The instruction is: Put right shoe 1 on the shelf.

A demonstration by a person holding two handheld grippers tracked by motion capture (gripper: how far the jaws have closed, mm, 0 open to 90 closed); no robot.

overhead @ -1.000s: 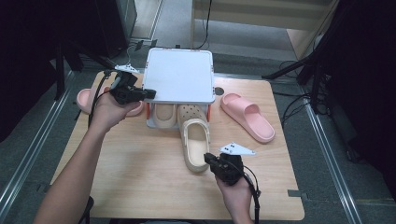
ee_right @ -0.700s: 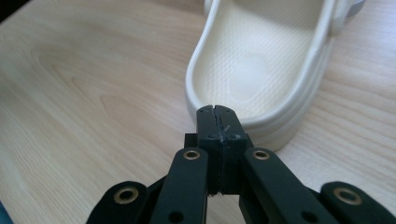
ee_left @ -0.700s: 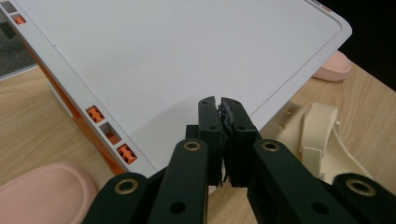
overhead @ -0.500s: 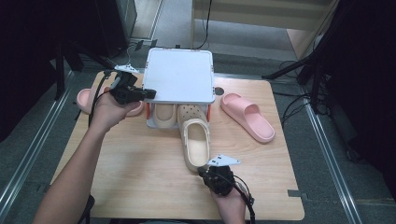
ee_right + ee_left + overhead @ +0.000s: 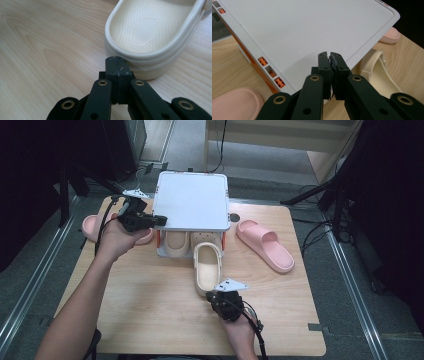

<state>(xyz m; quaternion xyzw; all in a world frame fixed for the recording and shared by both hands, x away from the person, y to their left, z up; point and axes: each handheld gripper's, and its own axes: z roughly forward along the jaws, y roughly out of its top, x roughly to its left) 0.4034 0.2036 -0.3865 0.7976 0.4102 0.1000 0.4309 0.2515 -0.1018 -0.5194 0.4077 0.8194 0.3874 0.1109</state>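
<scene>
A white shelf rack (image 5: 192, 200) with orange sides stands at the table's back middle. One cream slipper (image 5: 175, 242) lies under it. A second cream slipper (image 5: 206, 267) sticks out of the front, toe under the rack. My right gripper (image 5: 216, 295) is shut, its tips against that slipper's heel (image 5: 150, 32), with nothing held between the jaws (image 5: 116, 61). My left gripper (image 5: 161, 220) is shut and rests on the left edge of the rack's white top (image 5: 312, 27), gripping nothing (image 5: 329, 56).
A pink slipper (image 5: 265, 245) lies on the wooden table (image 5: 150, 315) right of the rack. Another pink slipper (image 5: 92, 227) lies left of it, partly behind my left hand. Cables and dark stands surround the table on the floor.
My right gripper has moved left to the cream slipper's heel, and the slipper has slid slightly toward the rack. The left gripper has stayed put.
</scene>
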